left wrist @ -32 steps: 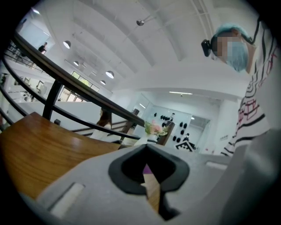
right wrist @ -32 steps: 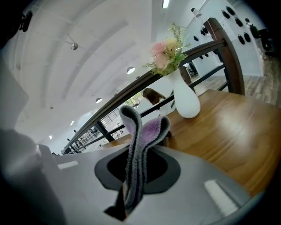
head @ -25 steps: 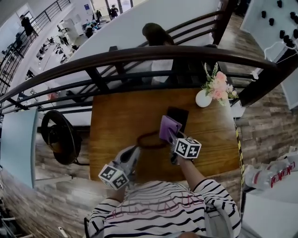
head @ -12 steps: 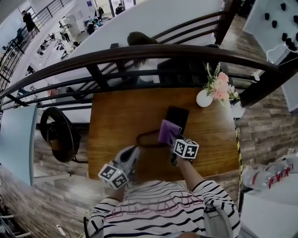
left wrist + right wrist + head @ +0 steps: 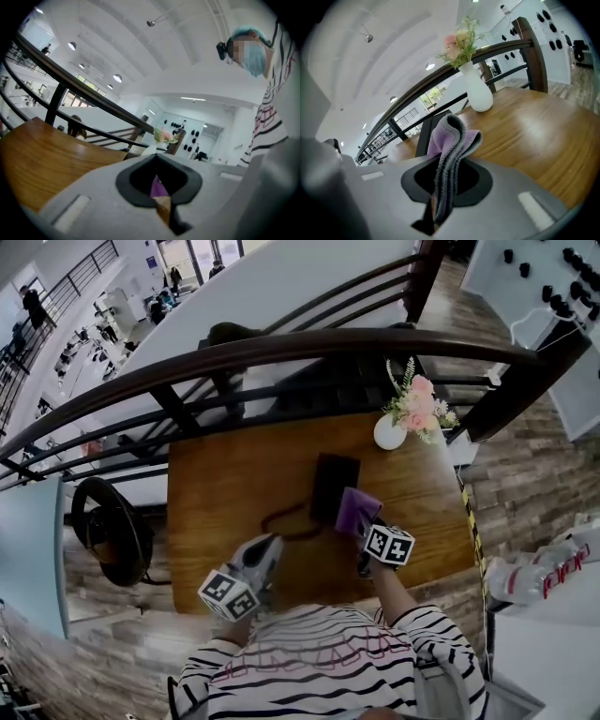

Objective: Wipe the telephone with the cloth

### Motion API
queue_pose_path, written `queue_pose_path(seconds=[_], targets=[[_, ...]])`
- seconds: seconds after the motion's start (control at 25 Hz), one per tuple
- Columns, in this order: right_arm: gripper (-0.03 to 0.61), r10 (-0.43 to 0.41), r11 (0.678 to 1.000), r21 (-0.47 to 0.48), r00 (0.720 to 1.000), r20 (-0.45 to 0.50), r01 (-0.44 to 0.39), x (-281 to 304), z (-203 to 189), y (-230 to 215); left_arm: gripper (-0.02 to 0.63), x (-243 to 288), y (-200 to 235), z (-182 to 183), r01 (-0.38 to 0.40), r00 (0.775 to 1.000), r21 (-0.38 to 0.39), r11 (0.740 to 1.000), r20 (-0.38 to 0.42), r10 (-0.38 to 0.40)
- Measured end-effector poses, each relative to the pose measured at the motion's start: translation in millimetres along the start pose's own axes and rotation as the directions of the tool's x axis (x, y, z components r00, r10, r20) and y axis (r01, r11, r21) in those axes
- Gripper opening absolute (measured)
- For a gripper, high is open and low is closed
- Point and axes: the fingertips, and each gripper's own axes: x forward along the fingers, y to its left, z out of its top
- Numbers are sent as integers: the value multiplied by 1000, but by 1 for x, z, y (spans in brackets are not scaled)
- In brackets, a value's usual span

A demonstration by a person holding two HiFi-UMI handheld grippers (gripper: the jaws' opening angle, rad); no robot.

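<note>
Right, the right hand-held gripper (image 5: 364, 529) pinches the folded purple cloth (image 5: 355, 509) at the near right corner of the black telephone (image 5: 332, 484), which lies flat on the wooden surface (image 5: 225, 486), apparently ready for a wiping stroke. The left hand-held gripper (image 5: 266, 549), pressed together on nothing, sits clear.

No readable text, red print on plastic bag (image 5: 548, 576) illegible

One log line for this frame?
right tongs: shut on folded purple cloth | cloth: at right edge of flat black telephone | left tongs: shut, empty
</note>
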Motion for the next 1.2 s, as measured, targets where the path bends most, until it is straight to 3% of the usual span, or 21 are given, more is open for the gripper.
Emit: queue_pose_path(seconds=[0.32,0.8,1.2], targets=[[35,-27,999,32,999,28,26,-18,2,-13,2,7,-8,-3,29,1000,-6,1000,-13,-29],[35,36,997,59,992,118,-43,-50,16,22,2,-9,-11,6,21,1000,22,1000,-4,-21],[35,53,994,84,971,234,-74,-103,17,54,2,-19,-26,6,110,994,24,994,-23,-109]])
